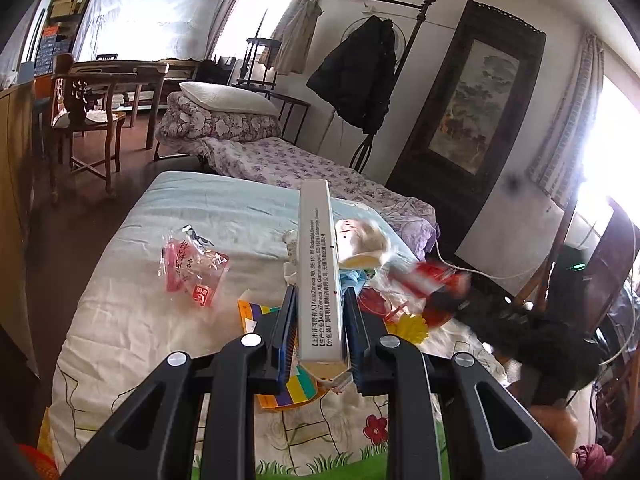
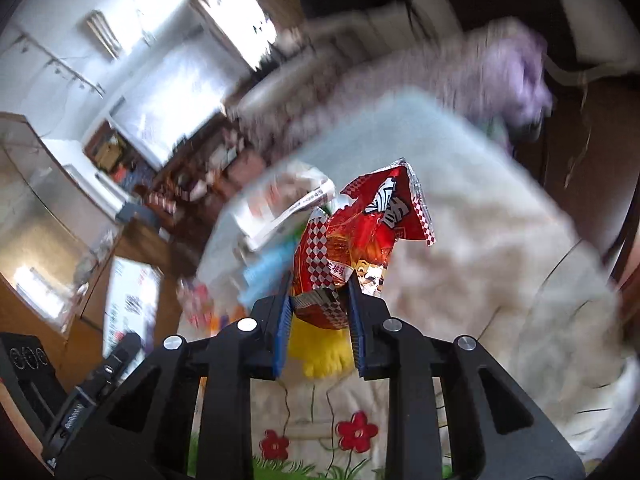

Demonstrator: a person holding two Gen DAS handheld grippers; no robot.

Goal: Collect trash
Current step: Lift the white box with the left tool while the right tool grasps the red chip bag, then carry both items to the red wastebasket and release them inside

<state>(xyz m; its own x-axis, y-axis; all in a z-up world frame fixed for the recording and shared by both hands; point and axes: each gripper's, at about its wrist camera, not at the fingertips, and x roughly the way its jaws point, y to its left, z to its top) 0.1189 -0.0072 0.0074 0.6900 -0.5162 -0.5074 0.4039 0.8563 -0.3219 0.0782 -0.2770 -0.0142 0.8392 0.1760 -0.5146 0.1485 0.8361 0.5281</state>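
- The left gripper [image 1: 320,316] is closed on a long white medicine box [image 1: 320,276]; the box is held near its lower end and stands up and away from the jaws, above the bed [image 1: 120,320].
- The right gripper [image 2: 319,320] is closed on a red snack wrapper [image 2: 360,232]; the lower folded part of the wrapper is pinched between the blue pads [image 2: 280,336], and the rest hangs free above them.
- The wrapper is thin and crinkled, so the grip should be kept firm and the lift made slowly, otherwise the foil can probably slip out.
- The box is gripped far from its middle, so it should be carried without quick turns.
- More trash is left on the bed: a pink plastic bag [image 1: 192,272] and a colourful striped packet [image 1: 276,364] under the left jaws.
- No trash bin is seen in either view, so its place cannot be told.
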